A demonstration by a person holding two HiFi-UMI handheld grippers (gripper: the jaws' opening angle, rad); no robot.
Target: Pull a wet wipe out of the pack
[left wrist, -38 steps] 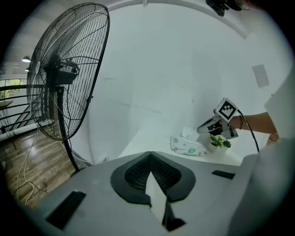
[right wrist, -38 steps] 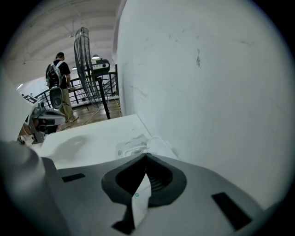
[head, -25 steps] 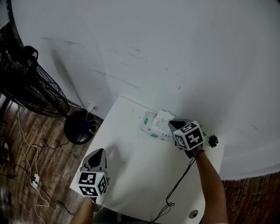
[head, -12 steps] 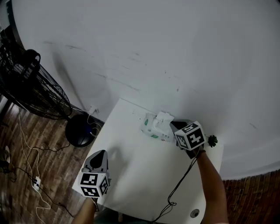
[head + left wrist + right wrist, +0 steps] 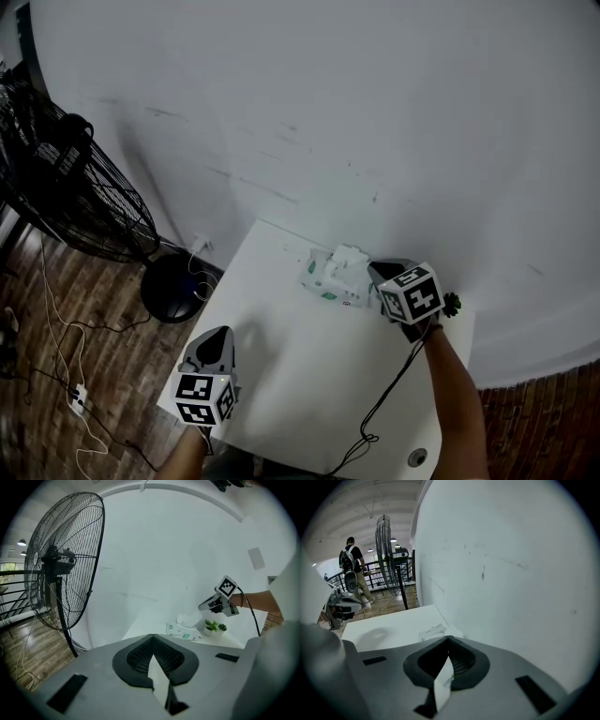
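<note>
The wet wipe pack (image 5: 326, 278), white with green print, lies at the table's far edge by the wall; it also shows in the left gripper view (image 5: 183, 632). A white wipe (image 5: 349, 257) sticks up out of its top. My right gripper (image 5: 374, 271) is at the wipe's right side, shut on the wet wipe (image 5: 453, 632), which shows just past its tips (image 5: 449, 638). My left gripper (image 5: 219, 335) hovers over the table's near left part, far from the pack, its jaws shut (image 5: 153, 636) with nothing between them.
A small potted plant (image 5: 454, 303) stands right of the pack at the wall. A black cable (image 5: 384, 398) trails from my right arm across the white table (image 5: 300, 366). A large black fan (image 5: 80, 192) stands on the wooden floor to the left, with cords around it.
My right gripper has drawn slightly to the right of the pack with the wipe. The left gripper has stayed about where it was.
</note>
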